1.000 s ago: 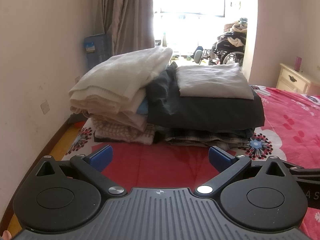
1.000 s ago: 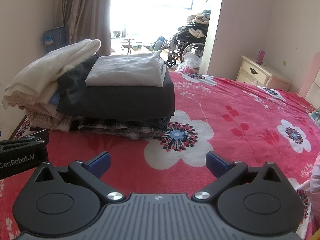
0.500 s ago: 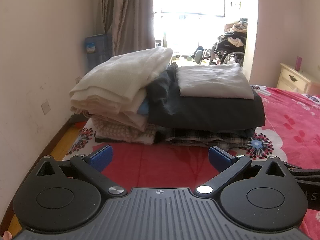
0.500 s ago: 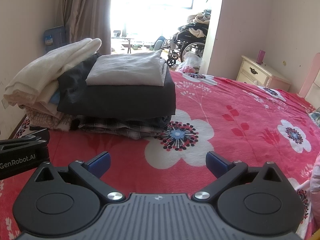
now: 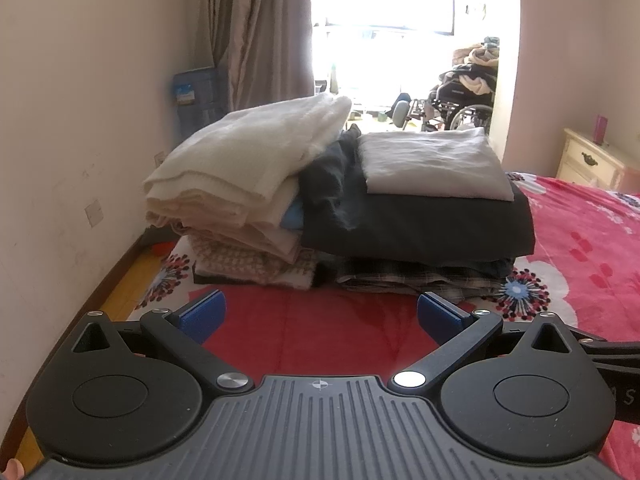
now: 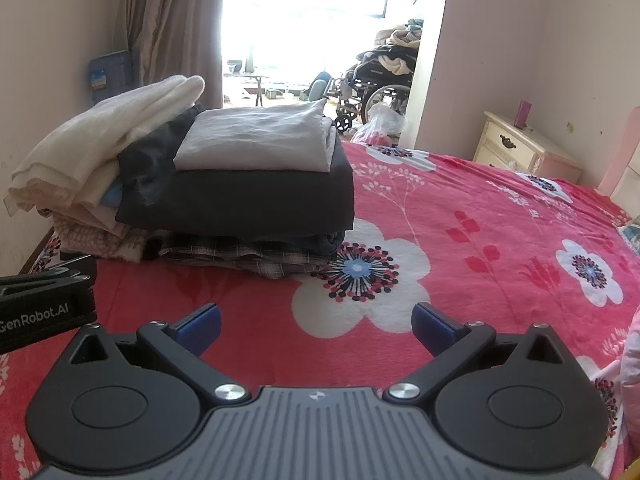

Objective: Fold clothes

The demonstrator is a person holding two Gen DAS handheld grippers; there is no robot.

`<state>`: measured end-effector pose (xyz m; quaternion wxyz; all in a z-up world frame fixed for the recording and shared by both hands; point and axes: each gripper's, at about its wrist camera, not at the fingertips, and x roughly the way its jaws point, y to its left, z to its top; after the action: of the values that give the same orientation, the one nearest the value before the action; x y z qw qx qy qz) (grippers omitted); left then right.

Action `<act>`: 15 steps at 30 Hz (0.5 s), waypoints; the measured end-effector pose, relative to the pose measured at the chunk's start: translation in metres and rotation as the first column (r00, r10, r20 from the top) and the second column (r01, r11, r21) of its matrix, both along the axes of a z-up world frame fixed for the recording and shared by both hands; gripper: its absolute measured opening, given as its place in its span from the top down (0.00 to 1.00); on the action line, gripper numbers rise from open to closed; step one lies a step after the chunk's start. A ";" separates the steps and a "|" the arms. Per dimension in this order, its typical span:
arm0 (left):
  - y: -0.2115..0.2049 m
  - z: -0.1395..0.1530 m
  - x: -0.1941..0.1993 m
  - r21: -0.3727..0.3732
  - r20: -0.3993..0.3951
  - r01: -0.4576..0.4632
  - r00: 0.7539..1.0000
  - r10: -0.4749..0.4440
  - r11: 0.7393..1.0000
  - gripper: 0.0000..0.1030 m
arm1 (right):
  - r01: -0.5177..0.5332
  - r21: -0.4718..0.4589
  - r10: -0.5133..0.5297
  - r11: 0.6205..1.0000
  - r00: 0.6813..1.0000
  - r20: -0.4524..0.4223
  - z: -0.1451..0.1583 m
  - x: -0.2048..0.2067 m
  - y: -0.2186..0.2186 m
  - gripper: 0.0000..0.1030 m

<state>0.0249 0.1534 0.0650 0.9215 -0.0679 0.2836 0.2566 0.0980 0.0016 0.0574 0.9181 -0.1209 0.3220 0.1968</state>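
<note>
The only writing I could read was "GenRobot.AI", in pale letters on the black body of my left gripper [image 6: 48, 312] where it showed at the edge of the right wrist view. I held both tongs low and level over the red floral bedspread [image 6: 460, 248], side by side and pointed at the clothes. My left gripper [image 5: 320, 314] had its blue pads spread wide with nothing between them; my right gripper [image 6: 316, 326] stood the same, wide and empty. Two stacks of folded clothes sat just ahead, touching each other: a cream stack [image 5: 240, 176] toward the wall, and a dark stack [image 5: 420, 224] with a pale grey folded garment [image 5: 432, 164] on top and plaid cloth [image 5: 416, 278] at the bottom.
</note>
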 end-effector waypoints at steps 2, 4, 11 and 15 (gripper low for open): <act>0.001 0.000 0.000 0.000 0.000 -0.001 1.000 0.001 1.000 0.00 | 0.000 -0.001 0.000 1.000 1.000 0.001 0.000 0.000 0.001 0.00; 0.001 0.000 0.000 0.003 -0.001 -0.005 1.000 0.005 1.000 0.00 | -0.001 -0.001 0.001 1.000 1.000 0.003 0.001 -0.001 0.001 0.00; 0.002 0.000 -0.001 0.008 -0.002 -0.013 1.000 0.013 1.000 0.00 | -0.002 -0.001 0.002 1.000 1.000 0.004 0.000 -0.001 0.002 0.00; 0.002 0.000 -0.001 0.009 -0.001 -0.011 1.000 0.011 1.000 0.00 | -0.002 -0.001 0.002 1.000 1.000 0.005 0.001 -0.002 0.004 0.00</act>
<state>0.0236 0.1556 0.0649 0.9202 -0.0650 0.2826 0.2628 0.0962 0.0053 0.0582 0.9187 -0.1223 0.3196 0.1972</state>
